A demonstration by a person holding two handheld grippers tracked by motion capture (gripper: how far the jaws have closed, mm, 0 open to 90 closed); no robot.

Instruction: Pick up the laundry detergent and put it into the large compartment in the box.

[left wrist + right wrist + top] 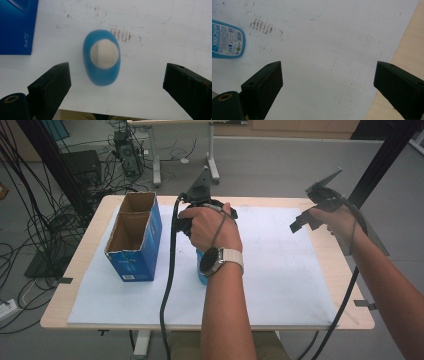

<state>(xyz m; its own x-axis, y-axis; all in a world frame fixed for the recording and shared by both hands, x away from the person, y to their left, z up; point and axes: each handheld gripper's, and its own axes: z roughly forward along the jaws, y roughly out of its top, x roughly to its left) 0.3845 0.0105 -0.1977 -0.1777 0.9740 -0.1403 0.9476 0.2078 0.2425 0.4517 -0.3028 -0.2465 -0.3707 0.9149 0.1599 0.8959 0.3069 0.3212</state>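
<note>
Left gripper view: fingers [51, 87] spread wide above blue bottle [101, 57] standing upright, white cap up, on white sheet [150, 30]. Best lowered centred, then closed across the narrow sides. Right gripper [329, 87] likewise open, holding nothing. High view: bottle largely hidden under left hand [212, 227]; blue carton [134, 240] interior shadowed.

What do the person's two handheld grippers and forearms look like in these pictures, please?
Both grippers are black, each with two blocky jaws. The left gripper carries a grey three-cornered plate and trails a thick black cable. The right gripper has a similar plate and cable. The left wrist wears a dark-faced watch on a pale band; both forearms are bare of sleeves.
</note>
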